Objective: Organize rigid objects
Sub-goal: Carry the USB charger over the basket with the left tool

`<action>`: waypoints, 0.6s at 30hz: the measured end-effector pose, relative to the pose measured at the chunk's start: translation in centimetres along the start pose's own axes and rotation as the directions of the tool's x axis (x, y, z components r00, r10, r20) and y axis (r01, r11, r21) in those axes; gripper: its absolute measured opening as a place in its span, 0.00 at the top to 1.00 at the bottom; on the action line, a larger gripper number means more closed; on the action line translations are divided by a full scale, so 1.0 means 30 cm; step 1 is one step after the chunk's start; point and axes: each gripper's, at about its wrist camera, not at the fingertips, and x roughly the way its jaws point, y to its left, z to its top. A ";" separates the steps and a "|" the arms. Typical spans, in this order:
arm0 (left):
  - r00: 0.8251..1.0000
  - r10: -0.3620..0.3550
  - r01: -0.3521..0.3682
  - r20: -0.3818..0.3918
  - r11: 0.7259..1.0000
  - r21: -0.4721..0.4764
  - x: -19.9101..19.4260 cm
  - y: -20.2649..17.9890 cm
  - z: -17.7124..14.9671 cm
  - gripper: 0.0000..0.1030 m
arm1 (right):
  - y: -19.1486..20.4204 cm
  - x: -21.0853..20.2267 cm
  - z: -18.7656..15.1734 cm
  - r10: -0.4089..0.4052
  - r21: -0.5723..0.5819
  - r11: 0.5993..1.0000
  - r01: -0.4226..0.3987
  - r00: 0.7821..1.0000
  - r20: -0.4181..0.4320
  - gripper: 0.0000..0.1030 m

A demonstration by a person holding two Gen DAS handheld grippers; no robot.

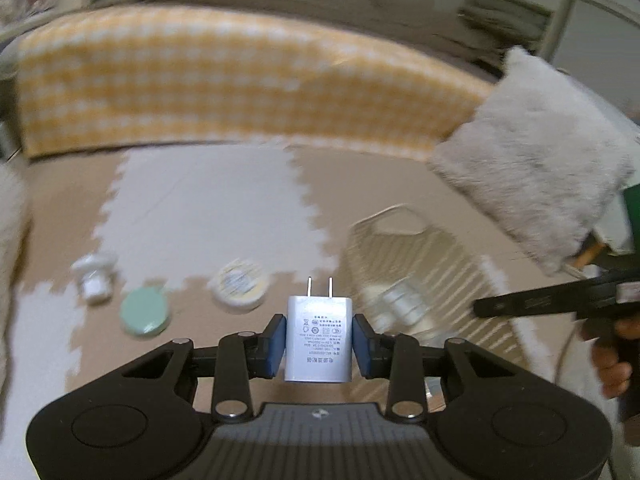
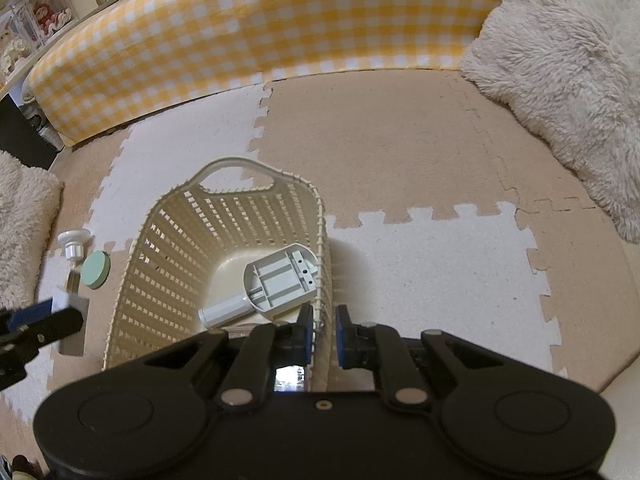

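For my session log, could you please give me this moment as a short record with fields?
left gripper: shut on white charger, prongs pointing away
right gripper: straddling the cream basket's near rim
in basket: grey-white plastic part
on mat, left of basket: green round lid, white knob-shaped piece, round tin
surface: foam puzzle mat

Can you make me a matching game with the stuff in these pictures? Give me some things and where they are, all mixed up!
Things:
1. white charger
2. grey bracket
3. green round lid
4. fluffy cushion

Places:
A. inside the basket
B. on the mat left of the basket
C. between the left gripper pads
D. far right, by the yellow checked sofa

Pairs: 1-C, 2-A, 3-B, 4-D
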 end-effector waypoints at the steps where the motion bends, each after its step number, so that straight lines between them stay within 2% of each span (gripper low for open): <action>1: 1.000 -0.012 0.012 0.002 1.000 0.018 0.006 -0.021 0.008 0.64 | 0.001 0.001 0.000 0.003 0.000 1.000 -0.003 1.000 -0.001 0.91; 6: 0.999 -0.048 0.048 -0.004 0.992 0.121 0.074 -0.122 0.069 0.64 | 0.004 0.002 0.003 0.010 0.000 1.000 -0.010 1.000 -0.007 0.93; 10: 0.998 -0.048 0.054 -0.033 0.979 0.197 0.149 -0.181 0.108 0.64 | 0.000 0.001 0.003 0.017 0.006 1.000 -0.017 1.000 -0.006 0.93; 15: 0.998 -0.027 0.045 -0.064 0.954 0.297 0.238 -0.240 0.123 0.64 | -0.008 -0.004 0.003 0.029 0.018 0.999 -0.029 1.000 -0.008 0.93; 18: 0.996 0.014 0.017 -0.084 0.936 0.351 0.291 -0.257 0.123 0.64 | -0.011 -0.009 0.004 0.035 0.022 0.999 -0.035 0.999 -0.008 0.93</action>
